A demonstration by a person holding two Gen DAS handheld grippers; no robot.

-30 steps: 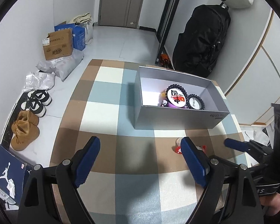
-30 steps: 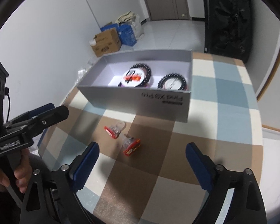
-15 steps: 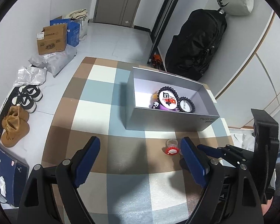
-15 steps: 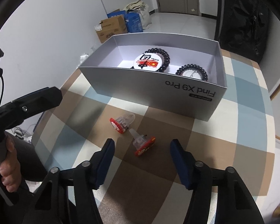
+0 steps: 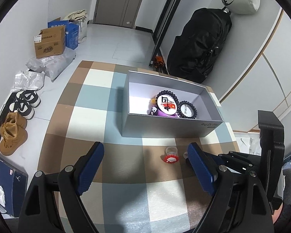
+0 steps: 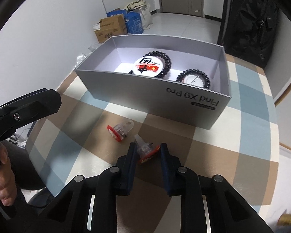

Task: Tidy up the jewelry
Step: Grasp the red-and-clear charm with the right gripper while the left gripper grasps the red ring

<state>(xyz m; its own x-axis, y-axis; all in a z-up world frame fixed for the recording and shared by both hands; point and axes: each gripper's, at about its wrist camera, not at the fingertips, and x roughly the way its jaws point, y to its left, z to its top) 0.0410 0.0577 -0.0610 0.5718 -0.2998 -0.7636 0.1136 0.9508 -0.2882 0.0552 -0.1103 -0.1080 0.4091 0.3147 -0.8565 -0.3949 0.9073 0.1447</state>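
Two red-topped clear toy rings lie on the checked tablecloth in front of a grey box [image 6: 184,95]. My right gripper [image 6: 148,149] has closed around the nearer ring [image 6: 145,151]; the ring still rests on the cloth. The other ring [image 6: 119,129] lies just to its left; it also shows in the left wrist view [image 5: 170,156]. The box [image 5: 164,125] holds two black bead bracelets around round badges [image 5: 166,104] and a purple toy [image 5: 157,112]. My left gripper [image 5: 145,167] is open and empty, above the cloth before the box.
The table [image 5: 91,106] has a checked brown, blue and white cloth. Past its left edge, shoes [image 5: 13,134], bags and cardboard boxes [image 5: 50,42] lie on the floor. A black backpack [image 5: 199,44] stands behind the box. My right gripper's body [image 5: 261,155] sits at the right.
My right gripper has moved down and forward and narrowed from wide open until its fingers close on the nearer ring. My left gripper has drawn back slightly and stays open.
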